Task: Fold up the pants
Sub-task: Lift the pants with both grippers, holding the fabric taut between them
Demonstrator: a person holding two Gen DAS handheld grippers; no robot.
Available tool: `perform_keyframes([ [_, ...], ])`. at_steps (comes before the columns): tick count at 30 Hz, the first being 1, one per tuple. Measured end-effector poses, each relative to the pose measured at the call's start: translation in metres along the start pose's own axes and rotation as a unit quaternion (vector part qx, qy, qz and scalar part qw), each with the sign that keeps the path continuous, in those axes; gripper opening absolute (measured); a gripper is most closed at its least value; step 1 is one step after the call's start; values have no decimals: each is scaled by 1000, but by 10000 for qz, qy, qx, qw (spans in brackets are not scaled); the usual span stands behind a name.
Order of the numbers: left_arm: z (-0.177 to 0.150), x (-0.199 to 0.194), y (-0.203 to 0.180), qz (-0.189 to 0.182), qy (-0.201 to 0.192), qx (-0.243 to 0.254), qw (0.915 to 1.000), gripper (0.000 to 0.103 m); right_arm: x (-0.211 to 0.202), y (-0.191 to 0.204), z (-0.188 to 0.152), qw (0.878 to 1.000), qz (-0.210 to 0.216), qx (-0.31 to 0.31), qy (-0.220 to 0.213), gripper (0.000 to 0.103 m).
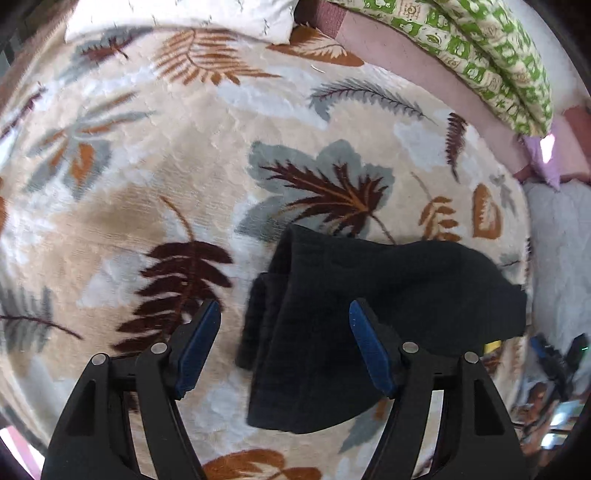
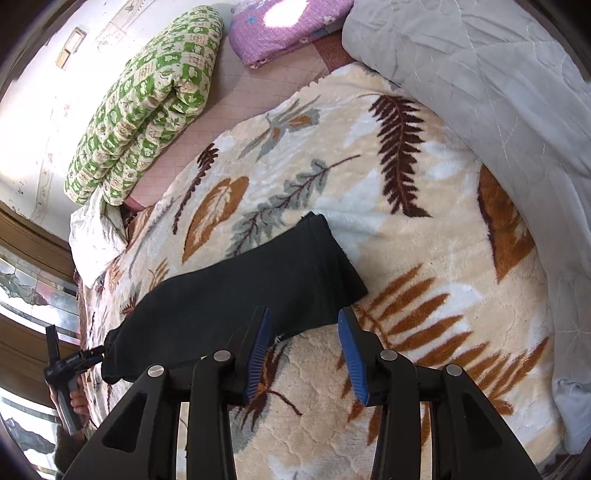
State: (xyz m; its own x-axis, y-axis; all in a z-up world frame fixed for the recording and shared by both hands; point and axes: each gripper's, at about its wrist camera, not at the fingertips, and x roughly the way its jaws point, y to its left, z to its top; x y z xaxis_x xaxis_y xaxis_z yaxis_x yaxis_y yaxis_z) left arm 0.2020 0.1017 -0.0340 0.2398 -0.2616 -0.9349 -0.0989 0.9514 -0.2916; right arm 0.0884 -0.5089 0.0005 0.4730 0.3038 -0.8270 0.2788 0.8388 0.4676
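the black pants (image 1: 369, 295) lay folded into a compact dark bundle on the leaf-patterned blanket (image 1: 184, 147) that covered the bed, toward its near edge. the left gripper (image 1: 284, 347) hung over one end of the bundle with its blue pads wide apart and nothing pinched between them. the right gripper (image 2: 304, 350) hovered just past the bundle's near edge, its pads parted too, over bare blanket, holding nothing.

to my eye the fold had been laid and the step in hand was letting go and tidying. doing it well would mean lifting both grippers straight up and away so no pad snagged the top layer and dragged it open. if another fold was wanted, each gripper should pinch all layers at a corner, not just the top one, and carry both corners over together so the edges met squarely.

a good deal stayed unclear. the fabric was so dark that i could not count the layers or tell waistband from cuffs. in the left view the bundle's lower edge ran behind the gripper arms. in the right view the far end of the pants sat close to the other handheld gripper (image 2: 79, 360) at the picture's left edge, and i could not tell whether they touched. a green-checked quilt (image 2: 147, 99), a purple cloth (image 2: 280, 33) and a grey quilt (image 2: 498, 92) lay well apart from the pants.
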Motion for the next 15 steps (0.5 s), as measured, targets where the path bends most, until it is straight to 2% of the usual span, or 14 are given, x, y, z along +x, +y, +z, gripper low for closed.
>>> perform_keyframes([
  [2, 1, 2, -2, -343, 91, -33, 9994, 71, 2, -4, 1, 10000, -36, 69, 5, 41],
  [4, 0, -1, -9, -429, 17, 76, 9990, 54, 4, -7, 1, 9998, -58, 166, -12, 41],
  [5, -1, -3, -13, -351, -55, 151, 9993, 49, 5, -8, 1, 9998, -38, 209, -5, 41],
  [7, -1, -5, -17, -304, -40, 188, 9994, 27, 7, -10, 0, 9996, -47, 261, 17, 41],
  [9, -2, -5, -16, -364, 18, 157, 9992, 24, 8, -12, -2, 9994, -13, 333, 76, 41],
  [13, -1, -11, -9, -536, -61, 28, 9985, 24, 13, -12, -6, 9986, 31, 505, 143, 53],
  [15, 0, -13, -7, -599, -85, -16, 9982, 23, 16, -14, -5, 9976, 48, 676, 105, 53],
])
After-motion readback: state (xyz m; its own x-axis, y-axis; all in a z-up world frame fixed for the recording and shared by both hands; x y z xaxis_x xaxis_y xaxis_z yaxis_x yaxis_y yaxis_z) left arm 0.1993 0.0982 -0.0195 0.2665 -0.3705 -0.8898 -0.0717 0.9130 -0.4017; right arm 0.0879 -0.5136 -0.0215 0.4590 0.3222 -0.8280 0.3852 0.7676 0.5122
